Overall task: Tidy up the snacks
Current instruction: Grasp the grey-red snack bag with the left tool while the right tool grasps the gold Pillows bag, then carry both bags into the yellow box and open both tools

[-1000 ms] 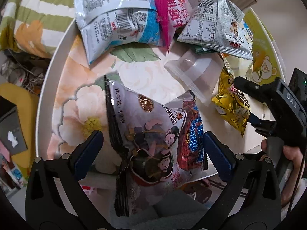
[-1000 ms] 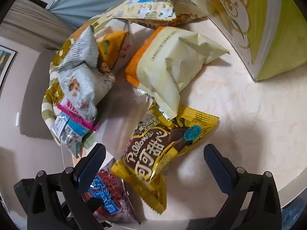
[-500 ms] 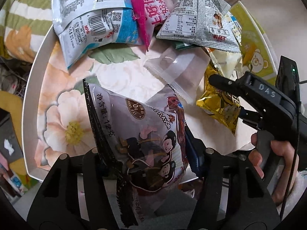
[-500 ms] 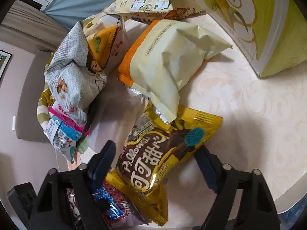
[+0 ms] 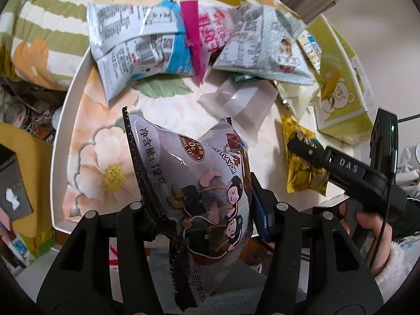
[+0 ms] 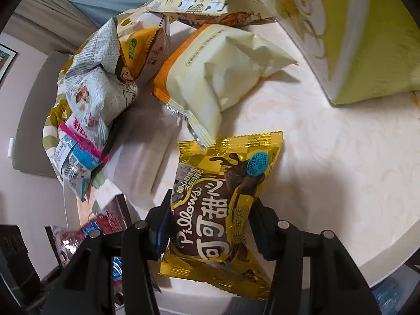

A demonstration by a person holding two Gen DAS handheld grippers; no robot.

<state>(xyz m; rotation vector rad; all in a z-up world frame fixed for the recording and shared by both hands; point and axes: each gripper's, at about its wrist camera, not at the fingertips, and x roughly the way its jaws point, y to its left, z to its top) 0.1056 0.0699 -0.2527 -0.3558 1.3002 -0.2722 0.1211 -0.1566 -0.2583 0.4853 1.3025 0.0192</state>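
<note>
Left gripper (image 5: pixel 207 225) clamped on upright grey cartoon-printed snack bag (image 5: pixel 199 191); right gripper (image 6: pixel 210 231) closing on crinkly gold chocolate pouch (image 6: pixel 223 197), long axis toward bare tray (image 6: pixel 341 173) centre.

Grey snack bag (image 5: pixel 199 191) lifted, gold pack (image 6: pixel 223 202) gripped

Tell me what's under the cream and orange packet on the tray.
The cream and orange packet overlaps the top edge of the yellow Pillows packet, which the closing right gripper has between its jaws. Whatever else lies beneath is covered.

Between the left tongs, a grey cartoon packet (image 5: pixel 199 197) is showing "12", "0g TRANS FAT" and "FLAVOR". The right tongs' black body (image 5: pixel 346 169) is reading "DAS". Between the right tongs, a gold packet (image 6: pixel 223 199) is displaying "Pillows".
</note>
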